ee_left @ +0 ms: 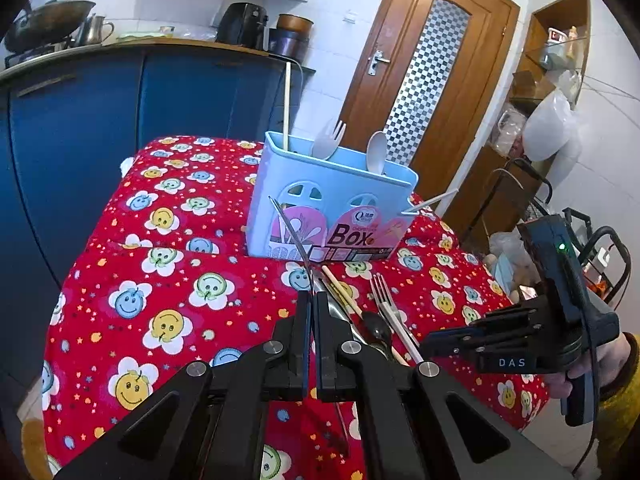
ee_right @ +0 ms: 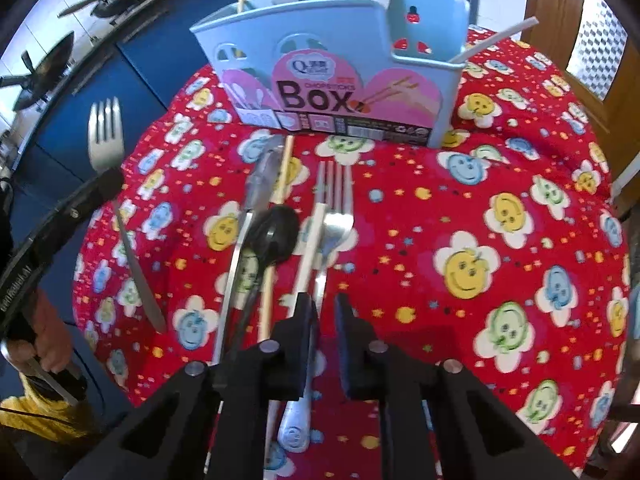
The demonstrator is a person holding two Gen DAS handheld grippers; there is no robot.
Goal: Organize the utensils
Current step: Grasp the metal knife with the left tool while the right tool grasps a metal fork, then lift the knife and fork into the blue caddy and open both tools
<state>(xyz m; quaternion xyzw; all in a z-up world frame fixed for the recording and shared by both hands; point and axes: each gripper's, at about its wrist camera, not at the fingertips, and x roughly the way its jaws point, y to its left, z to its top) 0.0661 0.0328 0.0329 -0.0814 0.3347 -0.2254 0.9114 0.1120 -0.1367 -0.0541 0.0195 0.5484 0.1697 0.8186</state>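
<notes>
Red cloth [ee_right: 460,208] carries the box [ee_right: 332,60]. Left gripper [ee_left: 312,300] clamps a fork [ee_right: 105,136], lifted; next, I judge, into the box. Right gripper [ee_right: 324,304] hangs parted over utensils [ee_right: 280,216] before it.

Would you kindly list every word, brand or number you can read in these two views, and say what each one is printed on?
"Box": large dark letters on the pink label of the blue utensil holder.
"CHOPSTICKS": small red letters above it, barely legible.
"Q": logo at the label's top; the characters beside it are too small to read.
"DAS": white letters on the right claw body.
Strip along the label's bottom: too small to read.
White lettering on the left claw body: blurred.
</notes>
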